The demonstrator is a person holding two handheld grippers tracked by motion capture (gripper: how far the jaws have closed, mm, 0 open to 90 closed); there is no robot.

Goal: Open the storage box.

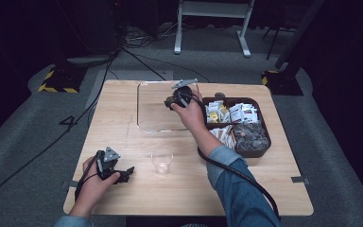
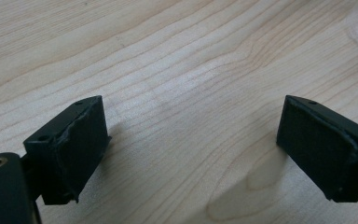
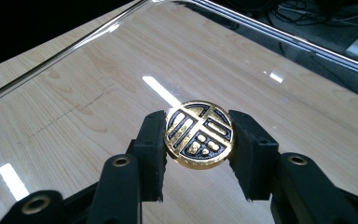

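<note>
Gold coin (image 3: 199, 135) clamped between right hand-held gripper (image 3: 199, 151) jaws; above clear tray (image 3: 279, 60)

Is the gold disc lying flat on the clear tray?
No, the right tongs hold the gold disc by its edges above the clear tray.

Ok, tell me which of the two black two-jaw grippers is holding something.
The right gripper, over the clear tray: it clamps a round gold-and-black disc. The left gripper stands open above bare wooden table.

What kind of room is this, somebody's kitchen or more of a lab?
Most likely a lab or recording studio, not a kitchen: a lone wooden table stands on grey carpet among dark surroundings, cables trail across the floor, and hazard-striped stand bases flank the table.
</note>
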